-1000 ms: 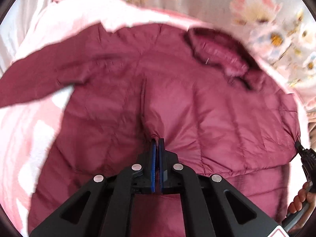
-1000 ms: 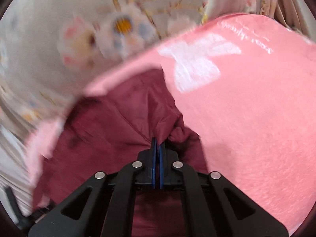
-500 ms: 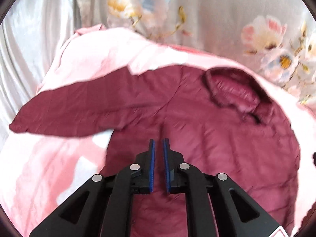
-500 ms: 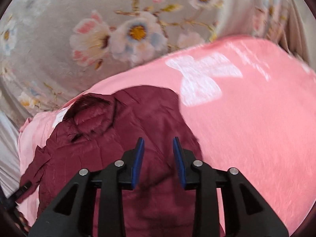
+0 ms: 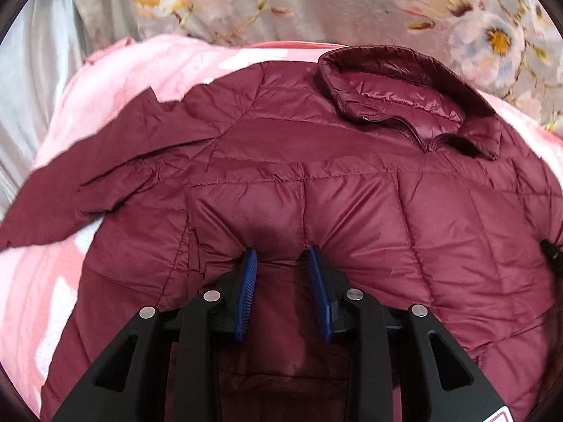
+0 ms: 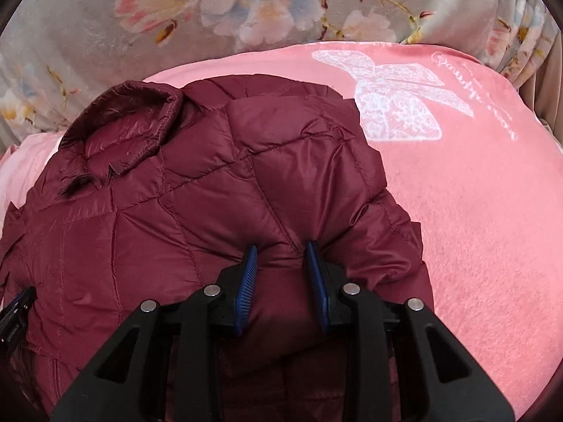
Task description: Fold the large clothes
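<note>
A maroon quilted puffer jacket lies spread on a pink blanket, collar at the far side and one sleeve stretched out to the left. My left gripper is open, its blue-padded fingertips pressed against the jacket's middle panel. The jacket also fills the left of the right wrist view, collar at upper left. My right gripper is open, fingertips resting on the jacket near its right edge. Neither grips fabric.
The pink blanket carries a white butterfly print right of the jacket. Grey floral fabric hangs behind the blanket. The other gripper's tip shows at the far right of the left wrist view and at the left edge of the right wrist view.
Both grippers were shut on pinched jacket fabric a second ago; both have let go and opened. They now rest open against the flattened jacket.
</note>
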Available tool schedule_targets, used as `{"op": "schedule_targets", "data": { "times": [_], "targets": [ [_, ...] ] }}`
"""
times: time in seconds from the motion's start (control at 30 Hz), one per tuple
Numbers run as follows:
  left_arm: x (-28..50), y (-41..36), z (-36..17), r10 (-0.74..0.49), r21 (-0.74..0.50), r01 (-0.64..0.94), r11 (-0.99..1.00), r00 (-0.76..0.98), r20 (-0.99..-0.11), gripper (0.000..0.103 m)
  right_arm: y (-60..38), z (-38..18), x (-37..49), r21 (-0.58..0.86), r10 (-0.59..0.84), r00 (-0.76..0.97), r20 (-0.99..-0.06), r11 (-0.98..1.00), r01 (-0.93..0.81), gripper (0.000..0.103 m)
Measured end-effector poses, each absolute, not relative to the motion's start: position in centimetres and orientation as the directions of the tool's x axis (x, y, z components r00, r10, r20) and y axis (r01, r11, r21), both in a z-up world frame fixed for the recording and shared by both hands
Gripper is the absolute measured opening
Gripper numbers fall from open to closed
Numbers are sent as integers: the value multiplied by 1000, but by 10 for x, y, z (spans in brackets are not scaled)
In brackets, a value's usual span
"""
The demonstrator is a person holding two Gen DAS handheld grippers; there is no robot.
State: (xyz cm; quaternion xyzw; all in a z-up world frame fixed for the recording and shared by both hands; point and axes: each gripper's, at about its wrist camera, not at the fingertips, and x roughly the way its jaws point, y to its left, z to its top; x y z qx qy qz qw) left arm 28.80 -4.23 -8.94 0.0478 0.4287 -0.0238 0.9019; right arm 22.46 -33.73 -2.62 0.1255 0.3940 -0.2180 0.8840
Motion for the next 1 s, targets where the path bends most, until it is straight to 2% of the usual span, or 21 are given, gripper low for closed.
{"op": "schedule_targets", "data": {
  "times": [0.27, 0.3, 0.4, 0.5, 0.63, 0.8, 0.83, 0.9, 1.0],
  "targets": [
    [287, -45, -90, 23, 94, 77, 993, 643, -765, 31, -326, -21, 226, -42, -357, 561, -747, 867, 497, 29],
    [287, -44, -90, 24, 94, 75, 993, 643, -765, 32, -319, -17, 224, -52, -370, 555, -745, 862, 505, 32],
    [285, -42, -90, 17, 81, 70, 994, 644, -765, 34, -285, 2, 213, 92, -229, 639, -735, 899, 429, 32],
    [285, -41, -90, 19, 79, 64, 995, 644, -765, 36, -237, 3, 216, 49, -194, 651, -734, 941, 336, 32],
    [285, -38, -89, 5, 58, 62, 996, 643, -766, 38, -207, -34, 228, -19, -189, 597, -780, 960, 278, 33],
    [273, -4, -76, -101, -72, 71, 995, 629, -771, 43, -211, -33, 226, 6, -169, 601, -781, 960, 279, 33],
    [267, 10, -70, -101, -90, 49, 995, 627, -773, 45, -208, -30, 223, -10, -186, 594, -782, 958, 287, 33],
    [257, 49, -55, -122, -152, 7, 988, 629, -768, 58, -207, -20, 212, 14, -183, 608, -773, 952, 305, 34],
    [245, 123, -41, -58, -178, -115, 977, 664, -745, 64, -197, -8, 185, 87, -130, 645, -753, 952, 294, 35]
  ]
}}
